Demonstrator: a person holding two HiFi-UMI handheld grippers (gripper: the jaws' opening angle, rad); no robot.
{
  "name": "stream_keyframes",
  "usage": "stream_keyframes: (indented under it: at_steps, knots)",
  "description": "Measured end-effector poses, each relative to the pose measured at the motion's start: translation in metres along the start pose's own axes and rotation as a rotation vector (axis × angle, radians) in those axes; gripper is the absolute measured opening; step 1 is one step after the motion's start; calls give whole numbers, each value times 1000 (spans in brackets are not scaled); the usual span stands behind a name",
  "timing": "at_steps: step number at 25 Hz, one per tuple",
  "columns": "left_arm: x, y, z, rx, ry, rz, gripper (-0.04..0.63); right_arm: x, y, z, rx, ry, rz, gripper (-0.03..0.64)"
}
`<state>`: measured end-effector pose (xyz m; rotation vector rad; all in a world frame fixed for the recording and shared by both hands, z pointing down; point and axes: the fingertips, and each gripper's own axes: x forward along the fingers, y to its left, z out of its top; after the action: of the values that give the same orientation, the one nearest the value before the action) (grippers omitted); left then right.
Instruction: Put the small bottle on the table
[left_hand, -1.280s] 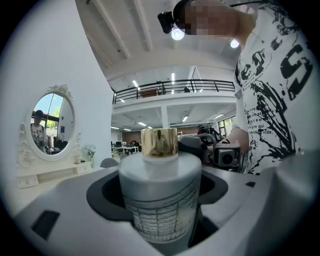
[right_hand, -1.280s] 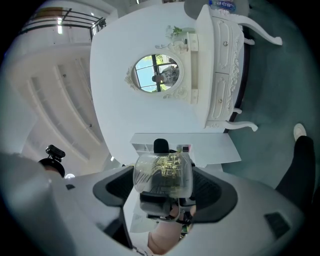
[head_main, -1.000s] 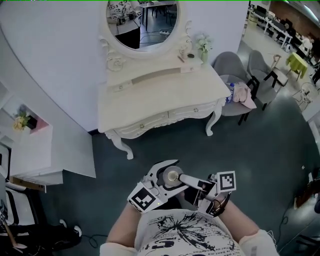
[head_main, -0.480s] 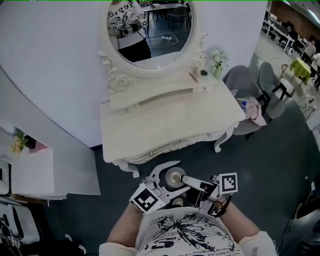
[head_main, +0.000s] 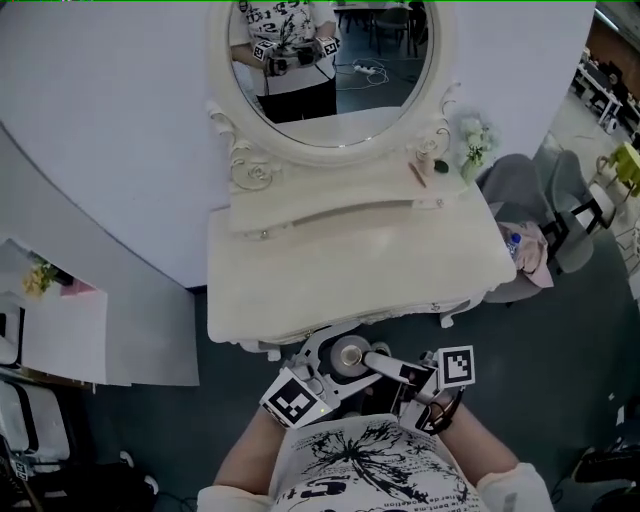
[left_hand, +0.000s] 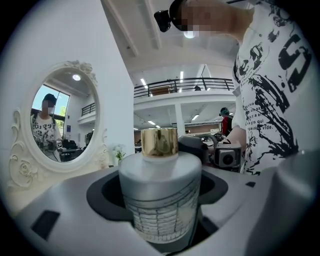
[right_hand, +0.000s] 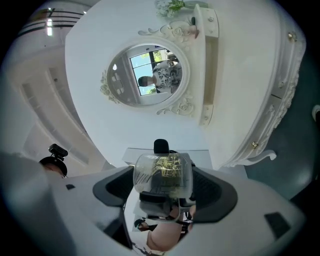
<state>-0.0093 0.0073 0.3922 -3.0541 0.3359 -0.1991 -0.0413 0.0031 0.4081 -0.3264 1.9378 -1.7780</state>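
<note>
The small bottle (head_main: 348, 355) is frosted glass with a printed line pattern and a gold cap, and it stands upright close to my chest. My left gripper (head_main: 340, 358) is shut on its body (left_hand: 160, 200). My right gripper (head_main: 375, 362) reaches in from the right. Its jaws close on the same patterned glass (right_hand: 162, 175), with the pads touching both sides. The two grippers face each other across the bottle. The white dressing table (head_main: 330, 270) stands just ahead of them, and its front edge nearly meets the left gripper's jaws.
An oval mirror (head_main: 335, 70) rises behind the tabletop. A raised back shelf holds a small vase of flowers (head_main: 472, 140) and small items (head_main: 425, 165). Grey chairs (head_main: 545, 215) stand to the right and a white shelf unit (head_main: 60, 330) to the left.
The dressing table has come much closer and now lies straight ahead. Both grippers keep the same hold on the bottle near my body.
</note>
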Motion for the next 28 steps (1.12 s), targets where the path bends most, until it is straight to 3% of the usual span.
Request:
stream_keyframes:
  at_steps: [14, 16, 22, 28]
  knots:
    - [100, 146, 4, 0, -4, 235, 351, 21, -8, 169, 6, 234, 11, 367]
    - [109, 158, -6, 6, 27, 242, 351, 21, -14, 183, 13, 249, 13, 367]
    - [125, 185, -27, -25, 15, 297, 351, 25, -42, 209, 50, 285, 3, 367]
    - [133, 198, -72, -77, 81, 271, 351, 28, -84, 220, 118, 323, 6, 367]
